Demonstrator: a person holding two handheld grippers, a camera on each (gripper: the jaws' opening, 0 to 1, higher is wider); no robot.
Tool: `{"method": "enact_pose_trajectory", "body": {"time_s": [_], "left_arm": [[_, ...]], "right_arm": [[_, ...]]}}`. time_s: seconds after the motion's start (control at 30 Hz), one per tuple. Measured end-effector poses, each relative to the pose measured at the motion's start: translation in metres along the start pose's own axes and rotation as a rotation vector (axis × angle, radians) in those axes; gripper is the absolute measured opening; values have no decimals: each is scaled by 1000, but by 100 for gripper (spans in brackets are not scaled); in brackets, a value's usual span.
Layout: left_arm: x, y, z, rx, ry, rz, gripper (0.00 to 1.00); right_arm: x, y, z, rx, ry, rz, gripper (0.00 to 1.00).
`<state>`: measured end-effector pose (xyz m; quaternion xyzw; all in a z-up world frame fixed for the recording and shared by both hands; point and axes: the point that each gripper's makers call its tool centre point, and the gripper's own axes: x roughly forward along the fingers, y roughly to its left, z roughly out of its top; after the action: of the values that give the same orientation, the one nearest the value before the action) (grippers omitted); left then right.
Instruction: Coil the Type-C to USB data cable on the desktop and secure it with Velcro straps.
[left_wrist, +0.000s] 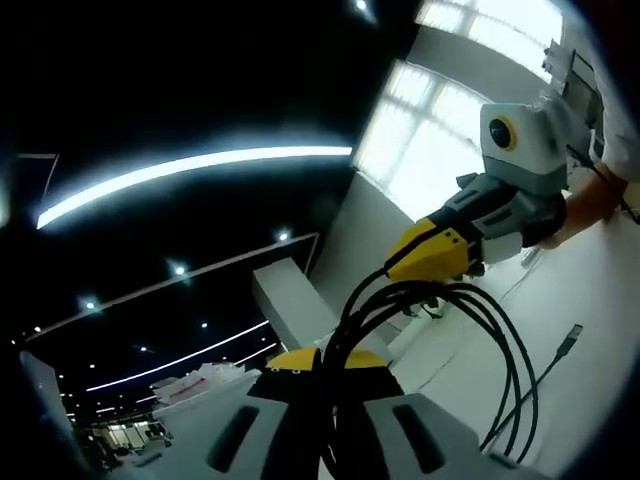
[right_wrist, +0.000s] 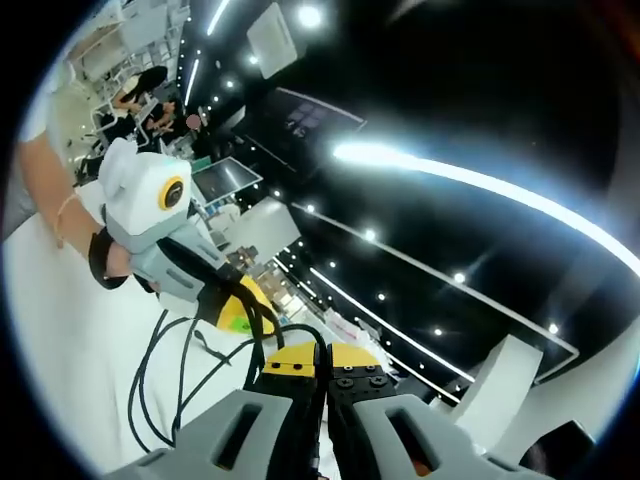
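Your two claws: left claw (left_wrist: 325, 368) clamps the black data cable (left_wrist: 500, 350) | right claw (right_wrist: 322, 362) pinches same cable | one cable, several loops hanging between them above white worktop (left_wrist: 600, 330) | one USB plug (left_wrist: 571, 338) dangling

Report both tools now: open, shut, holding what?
Left tool: shut on the black cable.
Right tool: shut on the same cable's loops.
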<state>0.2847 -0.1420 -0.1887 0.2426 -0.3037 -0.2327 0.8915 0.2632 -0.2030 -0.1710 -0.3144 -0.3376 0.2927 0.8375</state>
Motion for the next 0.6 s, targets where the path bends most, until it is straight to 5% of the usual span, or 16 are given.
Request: {"method": "enact_pose_trajectory", "body": {"time_s": [0.33, 0.47, 0.6], "left_arm": [[5, -11, -8, -23, 21, -42, 11], [3, -2, -13, -74, 43, -28, 11], [3, 2, -22, -118, 79, -45, 10]], "right_arm": [[1, -4, 0, 35, -12, -7, 1], [2, 7, -1, 194, -19, 75, 1], [5, 11, -11, 442, 1, 155, 1]]}}
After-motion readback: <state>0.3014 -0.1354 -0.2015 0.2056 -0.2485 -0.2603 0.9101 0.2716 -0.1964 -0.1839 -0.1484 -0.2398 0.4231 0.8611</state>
